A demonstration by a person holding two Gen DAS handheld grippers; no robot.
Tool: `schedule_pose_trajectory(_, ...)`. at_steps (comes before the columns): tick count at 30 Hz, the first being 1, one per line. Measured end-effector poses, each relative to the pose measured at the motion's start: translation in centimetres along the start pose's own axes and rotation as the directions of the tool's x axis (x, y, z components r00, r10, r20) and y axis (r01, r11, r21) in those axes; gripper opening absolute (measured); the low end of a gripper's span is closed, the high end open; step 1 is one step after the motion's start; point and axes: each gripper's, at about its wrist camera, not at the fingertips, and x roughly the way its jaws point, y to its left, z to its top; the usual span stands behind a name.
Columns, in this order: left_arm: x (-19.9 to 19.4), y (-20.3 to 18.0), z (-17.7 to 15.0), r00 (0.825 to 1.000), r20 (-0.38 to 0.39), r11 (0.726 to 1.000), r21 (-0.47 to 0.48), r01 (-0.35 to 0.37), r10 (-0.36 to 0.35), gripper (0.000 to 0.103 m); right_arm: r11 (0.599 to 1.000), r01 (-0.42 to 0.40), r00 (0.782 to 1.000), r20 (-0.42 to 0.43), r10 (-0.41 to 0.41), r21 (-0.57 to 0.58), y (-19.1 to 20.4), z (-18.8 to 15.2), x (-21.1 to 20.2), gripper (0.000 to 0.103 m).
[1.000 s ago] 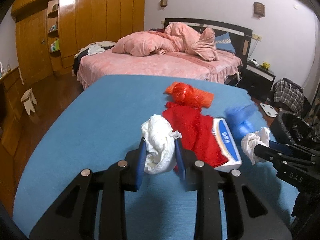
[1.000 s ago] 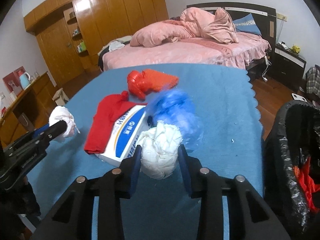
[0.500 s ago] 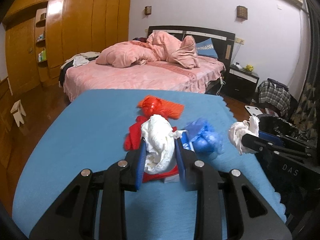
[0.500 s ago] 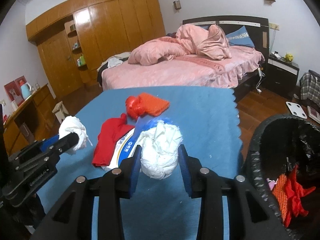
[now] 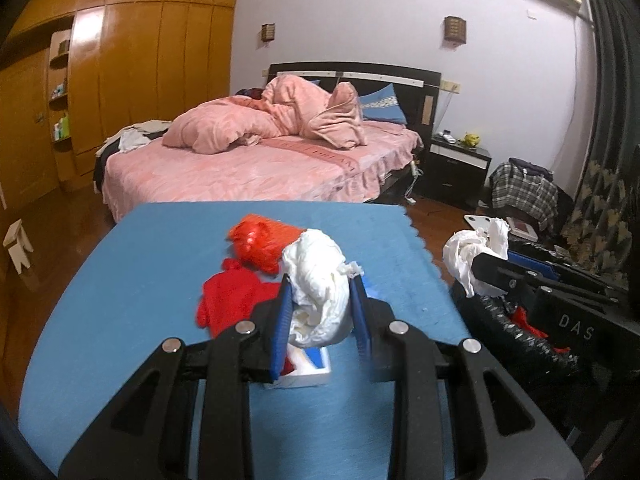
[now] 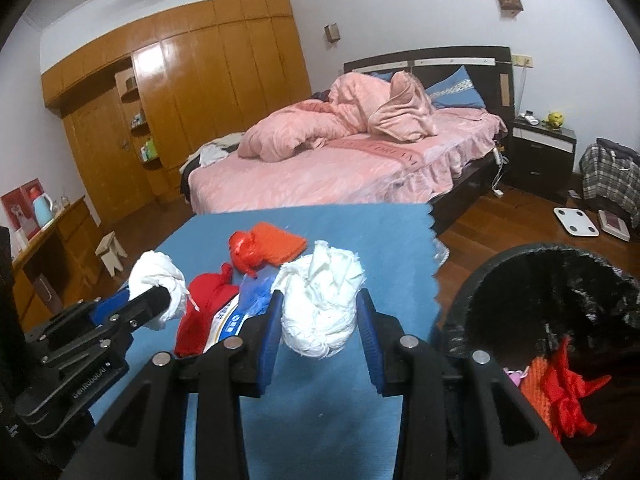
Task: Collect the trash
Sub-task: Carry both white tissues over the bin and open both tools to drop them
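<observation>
My left gripper (image 5: 320,300) is shut on a crumpled white paper wad (image 5: 316,284), held above the blue table (image 5: 152,280). My right gripper (image 6: 318,320) is shut on a second white paper wad (image 6: 320,304), near the table's right edge. Each gripper shows in the other view: the right one (image 5: 476,264) over the black-lined trash bin (image 5: 512,340), the left one (image 6: 160,296) at the left. On the table lie an orange-red bag (image 5: 260,240), a red cloth (image 5: 232,300), a white and blue box (image 6: 230,316) and a blue plastic bag (image 6: 256,288).
The trash bin (image 6: 500,276) stands beside the table's right edge with red and orange scraps (image 6: 560,392) inside. Behind the table is a bed with pink bedding (image 5: 260,160). A wooden wardrobe (image 5: 120,80), a small stool (image 5: 18,246) and a nightstand (image 5: 456,168) ring the room.
Both grippers have risen and swung right toward the bin, each still holding its paper wad. The bin's opening now fills more of the right wrist view.
</observation>
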Motion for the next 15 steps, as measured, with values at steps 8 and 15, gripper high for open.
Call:
schedule_pose_trajectory(8,0.5,-3.2,1.3,0.998,0.02,0.998,0.025,0.053,-0.053,0.027,0.998,0.055,0.997,0.048,-0.056,0.031,-2.7,0.8,-2.3,0.037)
schedule_pose_trajectory(15,0.9,-6.4,2.4,0.993,0.035,0.992,0.056,0.111,-0.113,0.027,0.99,0.124,0.988,0.079,-0.13,0.073,-6.3,1.2,-4.6,0.037)
